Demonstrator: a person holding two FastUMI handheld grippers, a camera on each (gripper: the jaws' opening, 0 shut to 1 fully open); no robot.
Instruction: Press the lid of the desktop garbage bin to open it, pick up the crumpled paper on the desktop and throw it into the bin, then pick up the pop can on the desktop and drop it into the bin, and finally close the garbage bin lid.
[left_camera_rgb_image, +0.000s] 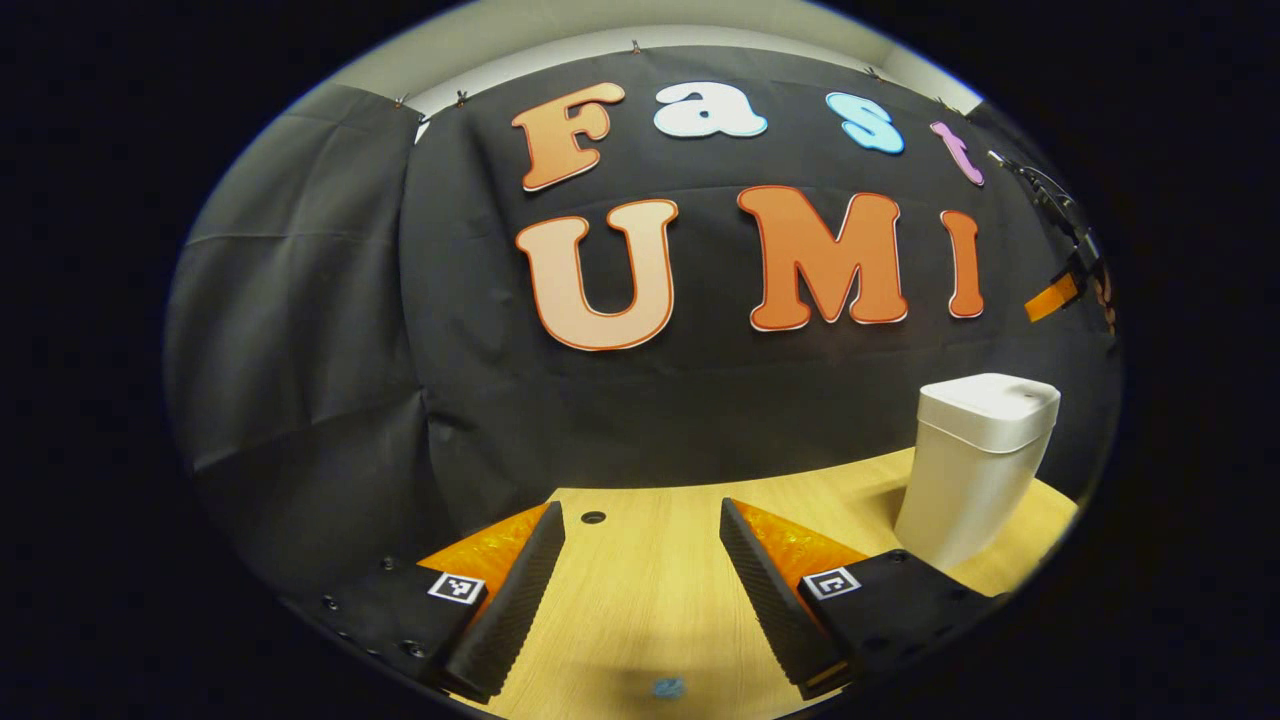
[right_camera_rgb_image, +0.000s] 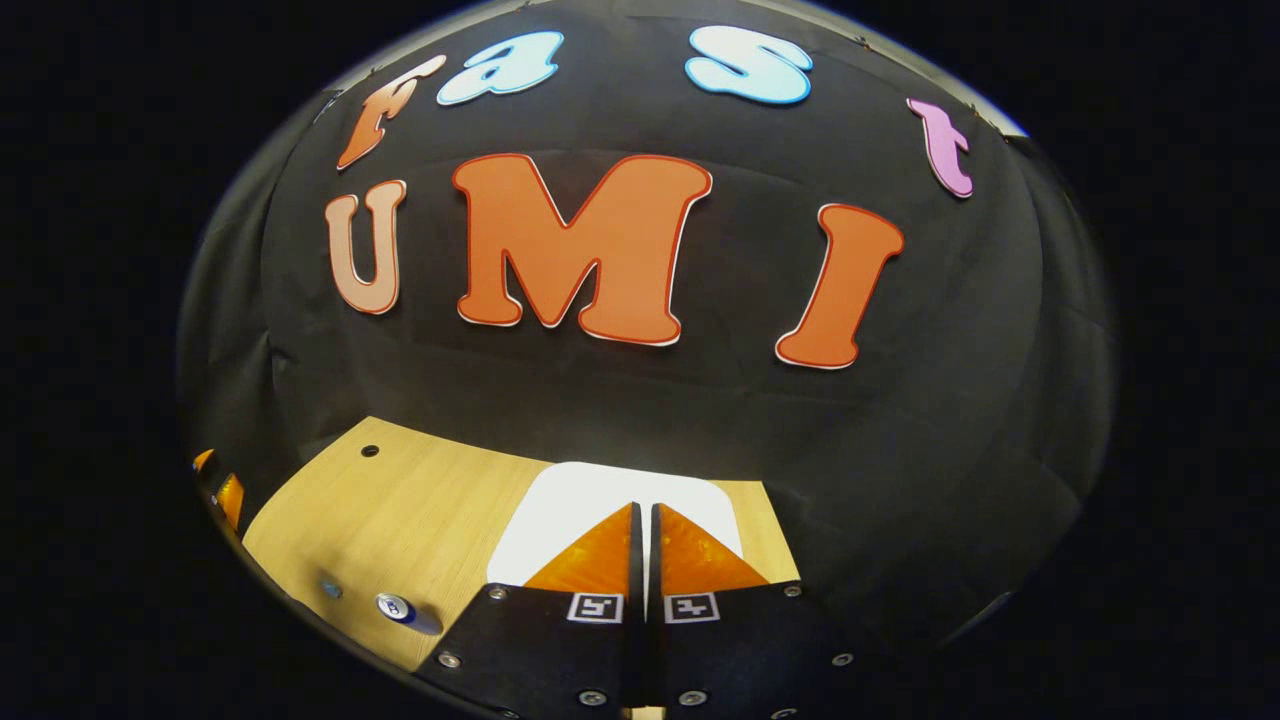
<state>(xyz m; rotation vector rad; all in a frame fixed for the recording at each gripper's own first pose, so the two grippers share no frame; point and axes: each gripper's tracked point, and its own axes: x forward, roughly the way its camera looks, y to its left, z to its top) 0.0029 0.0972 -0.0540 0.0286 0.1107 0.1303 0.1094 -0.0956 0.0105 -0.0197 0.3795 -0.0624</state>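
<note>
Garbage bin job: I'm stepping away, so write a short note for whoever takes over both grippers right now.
Left gripper: open, holding nothing, low over the wooden desktop.
Right gripper: shut, empty, directly above the white garbage bin lid; contact cannot be told.
Garbage bin: upright at the desktop's right side in the left gripper view, lid closed.
Pop can: on the desktop, left of the bin in the right gripper view.
Done: nothing yet, by the look of it.
Left: press the lid open, bin the crumpled paper, bin the can, close the lid.
</note>
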